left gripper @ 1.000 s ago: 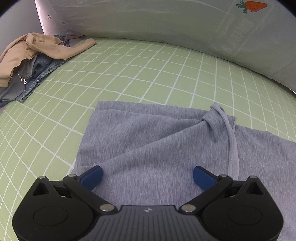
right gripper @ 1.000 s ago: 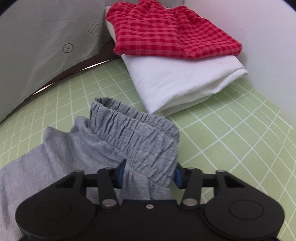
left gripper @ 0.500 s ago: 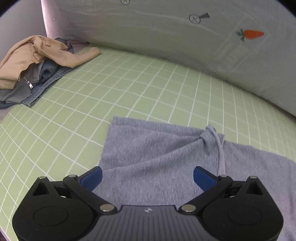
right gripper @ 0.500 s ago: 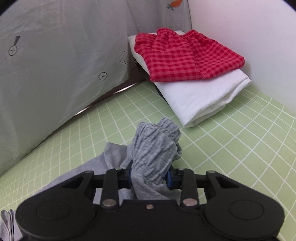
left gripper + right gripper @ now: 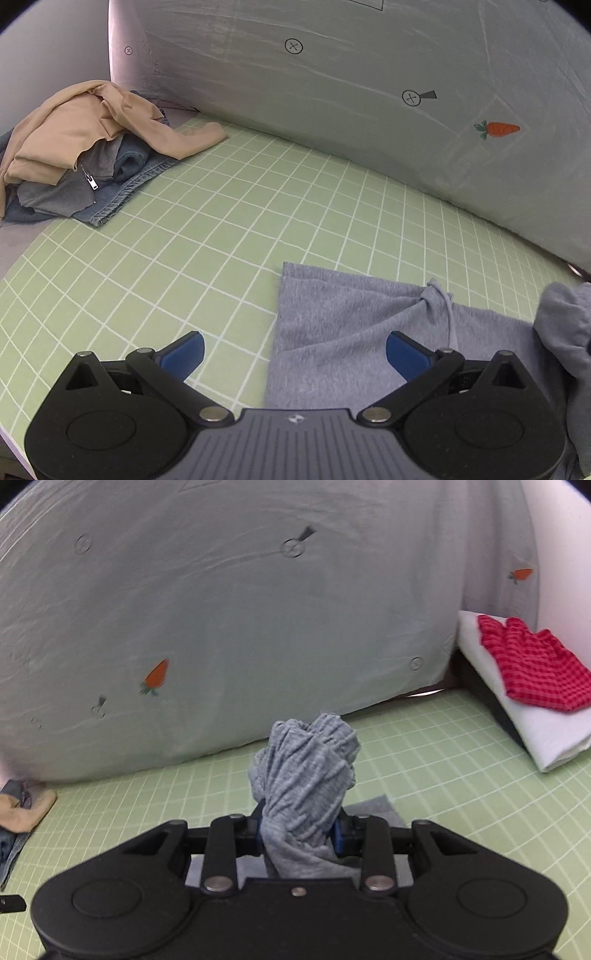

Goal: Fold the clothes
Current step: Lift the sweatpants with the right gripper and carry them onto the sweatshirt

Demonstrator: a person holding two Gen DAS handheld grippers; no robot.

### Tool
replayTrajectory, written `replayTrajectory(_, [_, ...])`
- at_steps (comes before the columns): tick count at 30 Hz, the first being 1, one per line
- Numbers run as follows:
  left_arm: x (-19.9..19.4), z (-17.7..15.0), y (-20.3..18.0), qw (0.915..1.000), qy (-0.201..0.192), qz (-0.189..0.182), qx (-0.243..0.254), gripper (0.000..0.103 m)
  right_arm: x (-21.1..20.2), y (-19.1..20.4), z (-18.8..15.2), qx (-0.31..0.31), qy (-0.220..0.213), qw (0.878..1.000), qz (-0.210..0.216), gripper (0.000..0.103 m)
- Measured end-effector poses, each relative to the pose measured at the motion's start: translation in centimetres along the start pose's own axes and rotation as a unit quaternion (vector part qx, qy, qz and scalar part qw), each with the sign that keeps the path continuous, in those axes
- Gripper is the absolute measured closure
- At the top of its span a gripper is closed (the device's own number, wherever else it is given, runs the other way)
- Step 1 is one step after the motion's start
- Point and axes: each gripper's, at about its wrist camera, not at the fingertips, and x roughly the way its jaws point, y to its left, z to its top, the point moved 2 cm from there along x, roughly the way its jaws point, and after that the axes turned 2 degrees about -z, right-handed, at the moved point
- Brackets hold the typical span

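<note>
A grey knit garment (image 5: 351, 325) lies on the green grid mat (image 5: 221, 221), its drawstring (image 5: 448, 317) trailing over it. My left gripper (image 5: 295, 343) hovers open above the garment's left edge; one finger is over bare mat, the other over cloth, and nothing is gripped. My right gripper (image 5: 298, 832) is shut on the garment's bunched elastic waistband (image 5: 306, 760), which stands up in a twisted wad above the jaws, lifted off the mat. That raised wad (image 5: 565, 325) shows at the right edge of the left wrist view.
A loose pile with a beige top (image 5: 74, 125) and jeans (image 5: 129, 177) sits at the mat's far left corner. A folded white cloth (image 5: 546, 734) with a red checked garment (image 5: 535, 664) on it lies at the right. A grey carrot-print sheet (image 5: 332, 92) walls the back.
The right gripper has risen and swung left with the waistband bunched tighter; the folded stack slid to the view's right edge. The left gripper lifted and drew back leftward off the garment.
</note>
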Motion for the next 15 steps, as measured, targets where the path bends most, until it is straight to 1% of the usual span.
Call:
replayTrajectory(1, [0.1, -0.3, 0.4, 0.9999, 0.002, -0.002, 0.010, 0.000, 0.5, 1.6, -1.3, -0.012, 0.016, 1.000, 0.002, 0.066])
replayTrajectory(3, [0.2, -0.9, 1.1, 0.9996, 0.005, -0.009, 0.026, 0.000, 2.2, 4.0, -4.5, -0.034, 0.063, 0.997, -0.002, 0.063])
replayTrajectory(5, [0.4, -1.4, 1.9, 0.9991, 0.008, -0.015, 0.038, 0.000, 3.7, 5.7, -7.6, -0.057, 0.108, 0.992, -0.017, 0.062])
replayTrajectory(6, [0.3, -1.4, 2.3, 0.9988, 0.009, -0.014, 0.046, 0.000, 3.9, 6.3, -8.7, -0.066, 0.116, 0.991, -0.026, 0.061])
replayTrajectory(8, [0.1, -1.4, 3.2, 0.9985, 0.005, -0.011, 0.054, 0.000, 3.3, 7.1, -9.5, -0.072, 0.111, 0.991, -0.033, 0.058])
replayTrajectory(10, [0.1, -1.2, 4.0, 0.9988, 0.006, -0.010, 0.047, 0.000, 2.7, 7.3, -8.9, -0.068, 0.108, 0.991, -0.030, 0.053])
replayTrajectory(13, [0.5, -1.1, 4.8, 0.9990, 0.018, -0.014, 0.038, 0.000, 1.7, 7.1, -7.7, -0.052, 0.097, 0.994, -0.024, 0.052])
replayTrajectory(15, [0.4, -1.2, 5.1, 0.9988, 0.018, -0.016, 0.043, 0.000, 0.7, 7.3, -6.9, -0.041, 0.080, 0.996, -0.017, 0.050])
